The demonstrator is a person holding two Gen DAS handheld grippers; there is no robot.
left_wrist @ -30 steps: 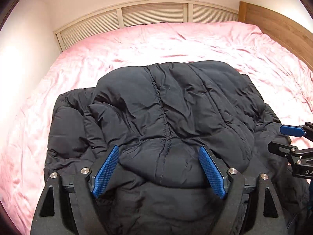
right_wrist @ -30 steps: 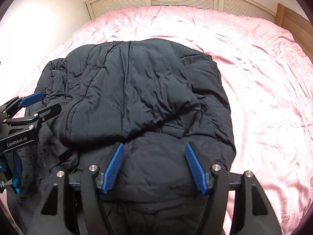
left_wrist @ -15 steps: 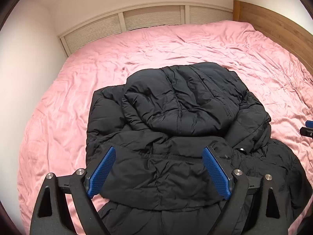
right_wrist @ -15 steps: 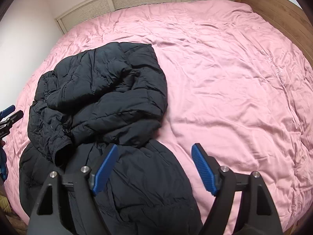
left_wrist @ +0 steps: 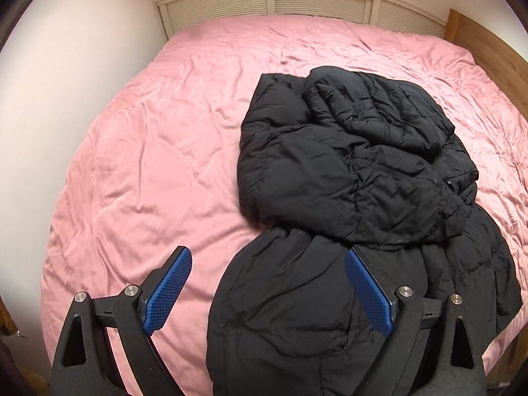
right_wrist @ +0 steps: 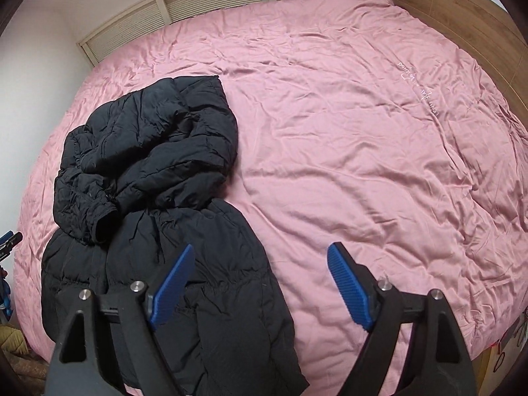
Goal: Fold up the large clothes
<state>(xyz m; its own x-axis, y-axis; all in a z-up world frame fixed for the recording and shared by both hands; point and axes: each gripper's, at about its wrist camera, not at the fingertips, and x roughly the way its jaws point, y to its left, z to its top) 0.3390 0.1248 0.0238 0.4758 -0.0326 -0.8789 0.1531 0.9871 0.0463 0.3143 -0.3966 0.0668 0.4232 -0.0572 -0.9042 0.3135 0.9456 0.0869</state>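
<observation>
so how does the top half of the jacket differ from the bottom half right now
The top half of the jacket is bunched and folded over in rumpled layers; the bottom half lies flatter, in one smoother spread. The top half lies farther up the pink bedspread; the bottom half reaches the bed's near edge. A sleeve cuff rests on the top half; none shows on the bottom half. Both are black, puffy and quilted, and neither is gripped.

A bed (left_wrist: 171, 151) covered by a wrinkled pink sheet (right_wrist: 346, 151) carries everything. A black puffer jacket (left_wrist: 356, 198) lies directly on it, its upper part folded down over its lower part
</observation>
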